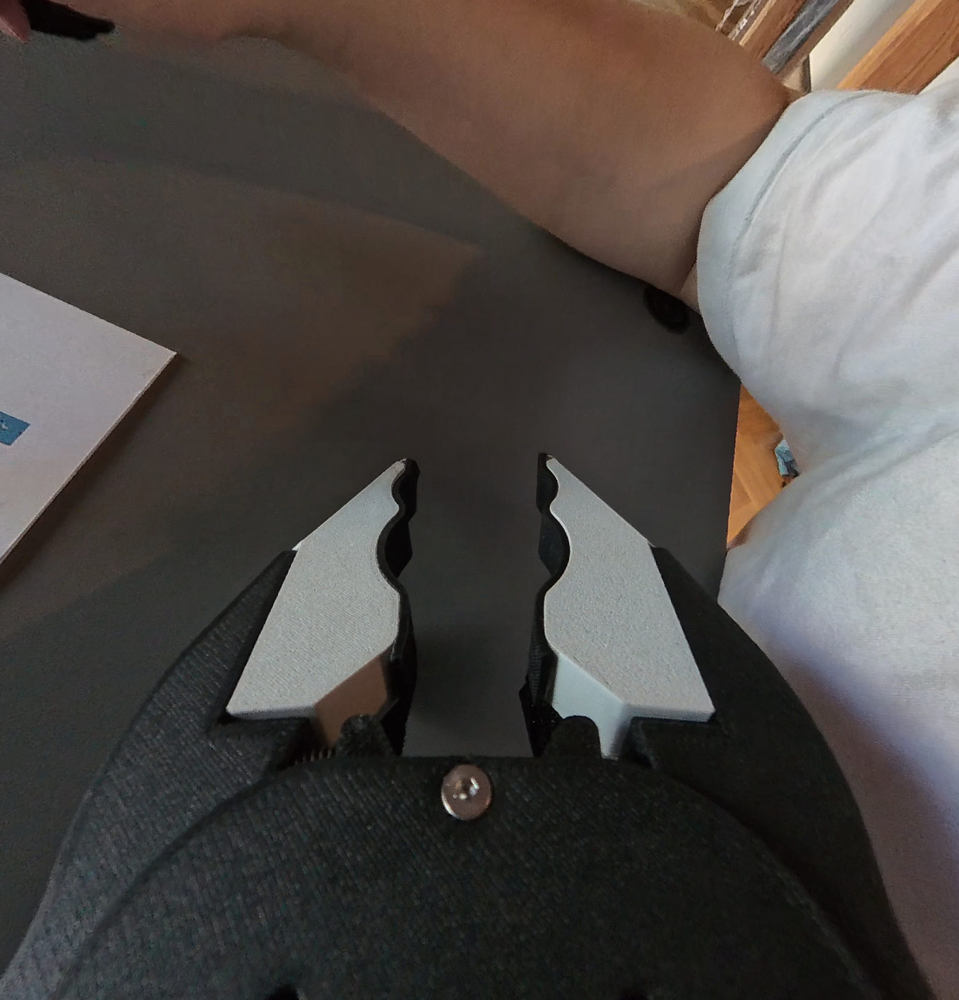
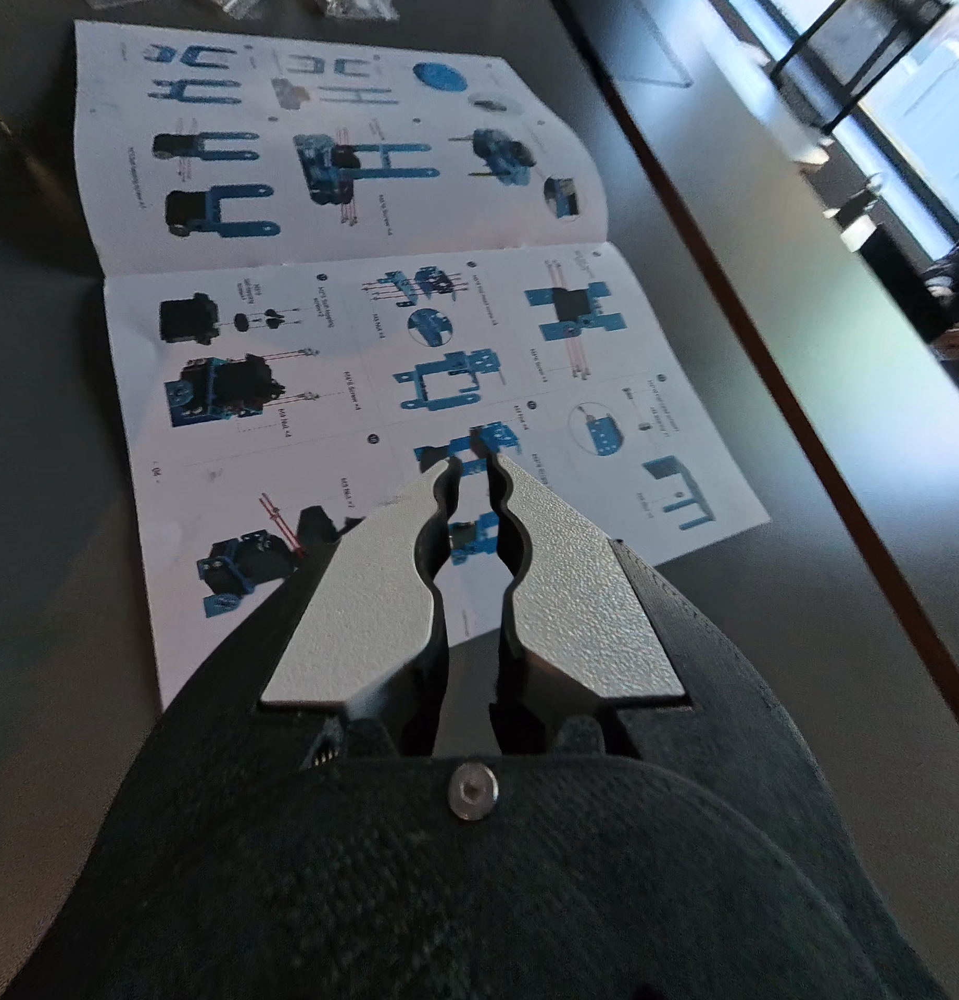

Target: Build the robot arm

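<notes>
Left gripper [image 1: 474, 465]: scalloped grey fingers apart, empty, above matte grey table [image 1: 250, 243]. Right gripper [image 2: 473, 461]: fingers narrowly parted, seemingly empty, tips over creased, glossy printed instruction sheet [image 2: 326, 346].

Dark grey table [image 2: 710, 281] with a brown edge — bright windows [image 2: 910, 124] beyond, wooden floor [image 1: 758, 449] below.
</notes>
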Available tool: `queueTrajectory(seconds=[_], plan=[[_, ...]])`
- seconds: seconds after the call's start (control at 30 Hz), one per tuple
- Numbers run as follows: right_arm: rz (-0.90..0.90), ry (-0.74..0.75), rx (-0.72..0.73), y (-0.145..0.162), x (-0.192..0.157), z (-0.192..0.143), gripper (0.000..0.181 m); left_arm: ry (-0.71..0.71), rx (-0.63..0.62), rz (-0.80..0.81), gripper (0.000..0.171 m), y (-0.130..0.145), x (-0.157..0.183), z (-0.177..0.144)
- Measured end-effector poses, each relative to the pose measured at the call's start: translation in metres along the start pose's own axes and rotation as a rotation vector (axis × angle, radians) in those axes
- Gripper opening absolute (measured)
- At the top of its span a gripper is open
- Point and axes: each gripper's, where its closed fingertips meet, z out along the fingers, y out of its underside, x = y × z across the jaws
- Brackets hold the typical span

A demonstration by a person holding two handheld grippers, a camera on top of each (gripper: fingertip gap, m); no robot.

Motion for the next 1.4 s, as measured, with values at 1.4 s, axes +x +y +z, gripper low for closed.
queueTrajectory(seconds=[1.4], plan=[[-0.026, -0.225, -0.215, 0.032, -0.026, -0.005, 0.009, 0.011, -0.005, 0.001, 0.042, 0.001, 0.004, 0.001]])
